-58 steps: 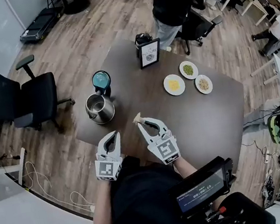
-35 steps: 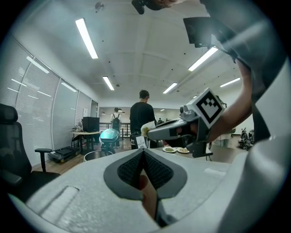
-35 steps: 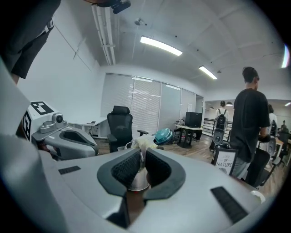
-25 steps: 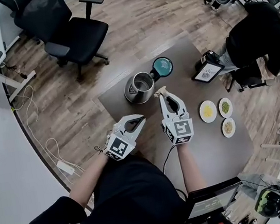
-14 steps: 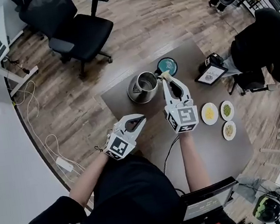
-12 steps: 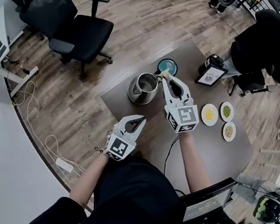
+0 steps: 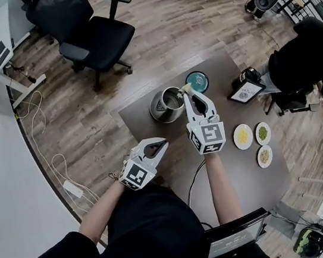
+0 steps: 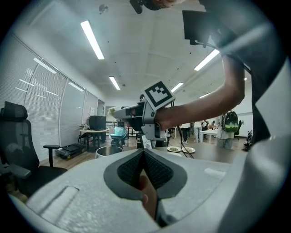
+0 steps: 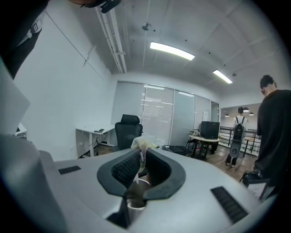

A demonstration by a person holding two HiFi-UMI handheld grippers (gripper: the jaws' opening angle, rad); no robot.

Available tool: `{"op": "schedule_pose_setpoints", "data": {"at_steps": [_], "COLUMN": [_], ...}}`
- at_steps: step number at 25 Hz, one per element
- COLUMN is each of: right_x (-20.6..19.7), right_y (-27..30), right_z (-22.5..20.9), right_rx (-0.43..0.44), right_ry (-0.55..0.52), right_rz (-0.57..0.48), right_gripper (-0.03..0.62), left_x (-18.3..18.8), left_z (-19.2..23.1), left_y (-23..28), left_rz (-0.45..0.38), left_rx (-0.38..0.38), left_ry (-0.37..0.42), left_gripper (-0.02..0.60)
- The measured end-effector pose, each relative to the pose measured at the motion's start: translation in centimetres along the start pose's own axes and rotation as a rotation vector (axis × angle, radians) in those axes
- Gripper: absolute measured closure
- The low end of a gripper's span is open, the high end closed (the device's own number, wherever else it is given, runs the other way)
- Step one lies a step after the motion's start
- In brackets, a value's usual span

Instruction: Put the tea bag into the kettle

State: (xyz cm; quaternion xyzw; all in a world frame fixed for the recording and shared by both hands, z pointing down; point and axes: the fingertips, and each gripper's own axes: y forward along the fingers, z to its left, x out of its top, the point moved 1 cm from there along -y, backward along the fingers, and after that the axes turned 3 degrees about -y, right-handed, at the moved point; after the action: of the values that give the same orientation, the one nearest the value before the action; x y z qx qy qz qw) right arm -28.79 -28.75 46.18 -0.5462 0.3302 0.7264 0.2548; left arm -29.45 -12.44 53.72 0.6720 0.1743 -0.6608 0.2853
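The open steel kettle (image 7: 167, 104) stands at the far left of the brown table (image 7: 240, 171), with its teal lid (image 7: 196, 81) lying beside it. My right gripper (image 7: 188, 93) is shut on a pale tea bag (image 7: 185, 87), which hangs over the kettle's right rim. In the right gripper view the tea bag (image 9: 144, 144) sticks up between the pads, and the kettle's mouth (image 9: 135, 190) shows below the jaws. My left gripper (image 7: 162, 144) hovers near the table's front left edge, shut with nothing in it. In the left gripper view the kettle (image 8: 109, 151) sits ahead.
Three small plates (image 7: 242, 136) of yellow, green and tan bits sit on the table's right side. A framed sign (image 7: 245, 92) and a black object (image 7: 250, 75) stand at the far right corner. A black office chair (image 7: 92, 32) is beyond the table. A person in black (image 7: 308, 61) is at the right.
My right gripper has carried the tea bag forward and left, from beside the kettle to over its rim. The left gripper has hardly moved.
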Motion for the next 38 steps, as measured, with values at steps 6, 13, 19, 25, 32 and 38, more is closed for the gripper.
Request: {"op": "schedule_pose_setpoints", "data": {"at_steps": [6, 13, 19, 25, 32, 38], "right_x": [-3.9, -7.6, -10.3, -11.9, -12.5, -12.9], "right_y": [1.2, 2.8, 4.5, 4.6, 5.4, 5.8], "right_z": [1.4, 2.1, 3.5, 4.2, 4.4, 3.7], "right_rx": [0.06, 0.098, 0.143, 0.188, 0.236, 0.266], "right_ry": [-0.045, -0.105, -0.221, -0.228, -0.197, -0.214], "right_rz": [0.099, 0.228, 0.358, 0.437, 0.513, 0.6], "right_gripper": [0.556, 0.556, 0.556, 0.556, 0.556, 0.556], "left_x": [-0.8, -0.6, -0.8, -1.1, -0.9, -0.1], "left_z": [0.9, 2.2, 3.3, 2.9, 2.3, 2.4], "left_y": [-1.0, -1.4, -2.3, -2.6, -2.5, -1.9], "left_rz": [0.011, 0.011, 0.016, 0.018, 0.015, 0.005], "left_rx": [0.033, 0.071, 0.101, 0.117, 0.1, 0.095], "left_ry": [-0.015, -0.021, -0.002, -0.004, 0.012, 0.022], "left_gripper": [0.578, 0.578, 0.578, 0.578, 0.578, 0.578]}}
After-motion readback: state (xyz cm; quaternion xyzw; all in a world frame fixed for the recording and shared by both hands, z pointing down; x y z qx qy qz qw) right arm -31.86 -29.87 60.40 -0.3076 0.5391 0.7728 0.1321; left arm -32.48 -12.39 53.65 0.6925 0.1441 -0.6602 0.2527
